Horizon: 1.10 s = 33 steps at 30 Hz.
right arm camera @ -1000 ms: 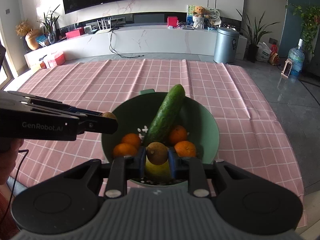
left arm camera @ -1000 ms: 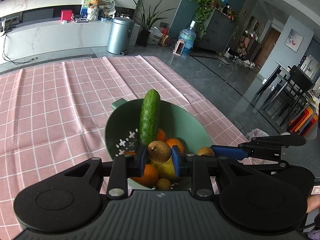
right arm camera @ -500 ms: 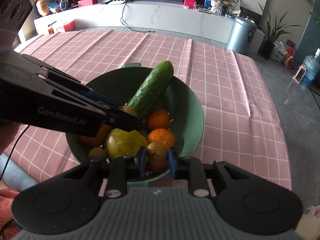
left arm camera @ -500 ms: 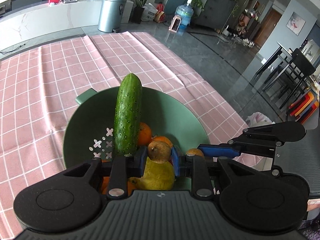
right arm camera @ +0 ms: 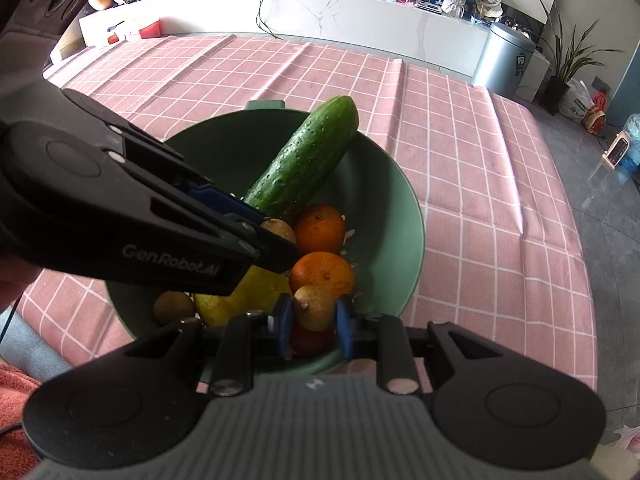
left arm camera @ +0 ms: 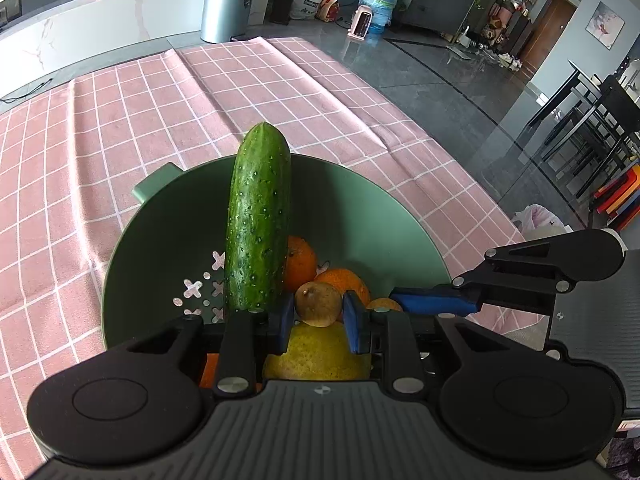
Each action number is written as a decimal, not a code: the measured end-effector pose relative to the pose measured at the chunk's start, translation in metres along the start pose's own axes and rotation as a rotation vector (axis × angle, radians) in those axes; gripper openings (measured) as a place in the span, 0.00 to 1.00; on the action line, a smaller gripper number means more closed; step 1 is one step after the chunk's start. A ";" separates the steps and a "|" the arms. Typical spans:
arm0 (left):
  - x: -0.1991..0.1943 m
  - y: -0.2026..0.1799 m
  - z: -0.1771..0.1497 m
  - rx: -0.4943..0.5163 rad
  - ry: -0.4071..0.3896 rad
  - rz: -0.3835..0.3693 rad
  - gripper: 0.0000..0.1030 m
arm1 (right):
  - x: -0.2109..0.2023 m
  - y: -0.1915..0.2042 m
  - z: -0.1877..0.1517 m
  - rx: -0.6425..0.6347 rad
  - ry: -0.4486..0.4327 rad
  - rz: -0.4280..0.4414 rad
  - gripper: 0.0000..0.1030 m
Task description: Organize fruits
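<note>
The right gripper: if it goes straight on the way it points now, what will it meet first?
Probably the orange just beyond the small brown fruit that the right gripper holds; depth is unclear.

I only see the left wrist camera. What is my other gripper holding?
Observer: The right gripper is shut on a small brown fruit.
Operator: Is anything hiding under it?
Observer: Yes, a red fruit shows just under it, inside the green bowl.
Operator: Any more brown ones?
Observer: One loose brown fruit lies in the bowl beside the big yellow fruit.
</note>
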<state>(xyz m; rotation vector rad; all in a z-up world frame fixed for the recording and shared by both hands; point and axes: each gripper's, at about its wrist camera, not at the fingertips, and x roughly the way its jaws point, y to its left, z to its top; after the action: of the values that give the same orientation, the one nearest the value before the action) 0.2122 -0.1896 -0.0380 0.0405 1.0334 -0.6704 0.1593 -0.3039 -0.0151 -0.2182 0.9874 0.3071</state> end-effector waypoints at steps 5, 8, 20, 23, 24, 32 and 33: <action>0.002 0.002 0.000 -0.011 0.021 0.005 0.29 | 0.000 0.000 0.000 0.002 0.003 -0.004 0.19; -0.002 0.003 -0.001 -0.010 0.022 0.002 0.31 | -0.002 0.001 0.001 0.003 0.000 -0.006 0.20; -0.083 -0.002 -0.007 0.055 -0.119 0.089 0.53 | -0.051 0.013 0.010 0.023 -0.108 -0.034 0.56; -0.115 -0.005 -0.016 0.086 -0.175 0.140 0.60 | -0.074 0.020 0.012 0.061 -0.169 -0.035 0.66; -0.124 -0.007 -0.020 0.096 -0.189 0.165 0.61 | -0.081 0.023 0.013 0.072 -0.189 -0.034 0.69; -0.187 -0.010 -0.057 0.114 -0.357 0.324 0.79 | -0.142 0.054 0.007 0.219 -0.376 -0.028 0.83; -0.194 -0.010 -0.062 0.103 -0.382 0.338 0.83 | -0.149 0.060 0.004 0.238 -0.402 -0.028 0.84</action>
<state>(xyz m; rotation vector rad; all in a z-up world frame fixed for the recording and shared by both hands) 0.0943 -0.0809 0.0875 0.1671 0.6033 -0.4005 0.0649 -0.2699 0.1107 0.0476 0.6150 0.1949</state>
